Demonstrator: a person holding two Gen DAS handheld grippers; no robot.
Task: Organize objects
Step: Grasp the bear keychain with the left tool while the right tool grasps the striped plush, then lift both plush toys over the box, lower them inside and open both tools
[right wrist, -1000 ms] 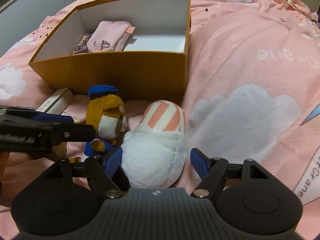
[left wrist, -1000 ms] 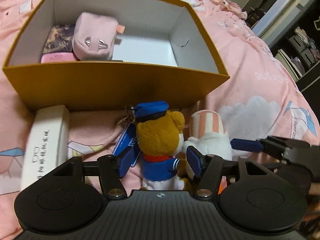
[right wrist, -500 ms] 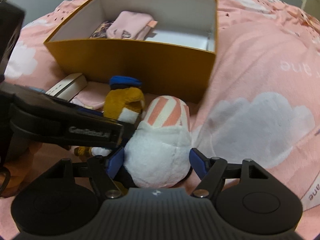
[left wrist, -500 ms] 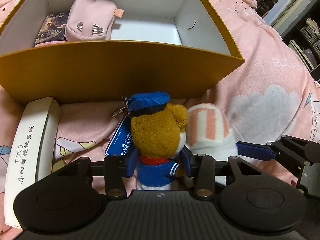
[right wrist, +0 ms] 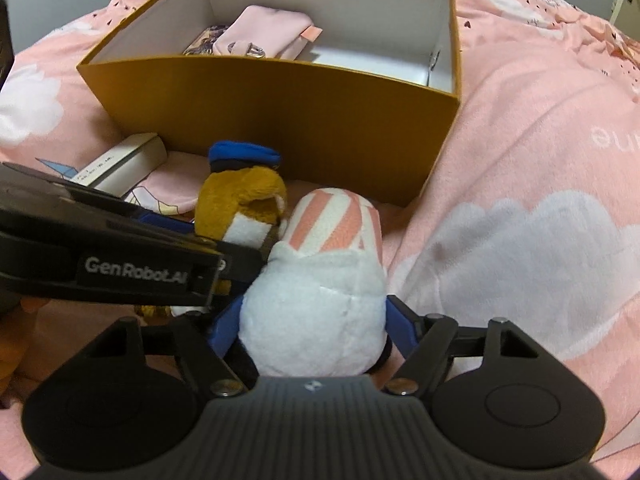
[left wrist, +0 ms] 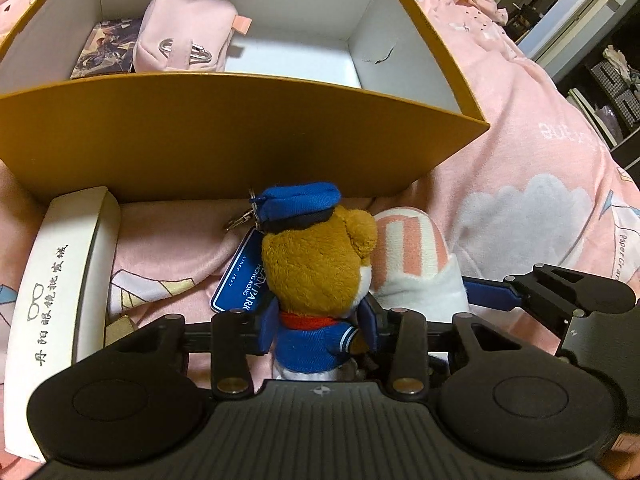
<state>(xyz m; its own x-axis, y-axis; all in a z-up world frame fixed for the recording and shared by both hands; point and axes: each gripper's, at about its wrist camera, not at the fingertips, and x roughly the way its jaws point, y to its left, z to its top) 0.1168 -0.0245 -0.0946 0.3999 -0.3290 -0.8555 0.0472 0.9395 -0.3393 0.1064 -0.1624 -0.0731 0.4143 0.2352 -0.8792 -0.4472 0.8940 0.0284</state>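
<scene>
A brown plush bear (left wrist: 316, 264) with a blue cap and blue sailor top stands in front of the orange box (left wrist: 224, 136). My left gripper (left wrist: 318, 330) is shut on its body. Beside it on the right is a white plush with a pink-striped top (right wrist: 320, 292); it also shows in the left wrist view (left wrist: 416, 256). My right gripper (right wrist: 314, 330) is shut on its white lower part. The bear also shows in the right wrist view (right wrist: 244, 208), partly behind the left gripper's arm. The open box (right wrist: 280, 112) holds a pink pouch (left wrist: 184, 36) and a patterned flat item (left wrist: 106, 48).
A long white case (left wrist: 60, 276) with printed characters lies left of the bear, against the box front. All of it rests on a pink cloud-print bedspread (left wrist: 540, 184). Shelves and a doorway stand at the far right.
Both grippers have closed: the left one on the bear, the right one on the white plush. Both views have moved closer to the box.
</scene>
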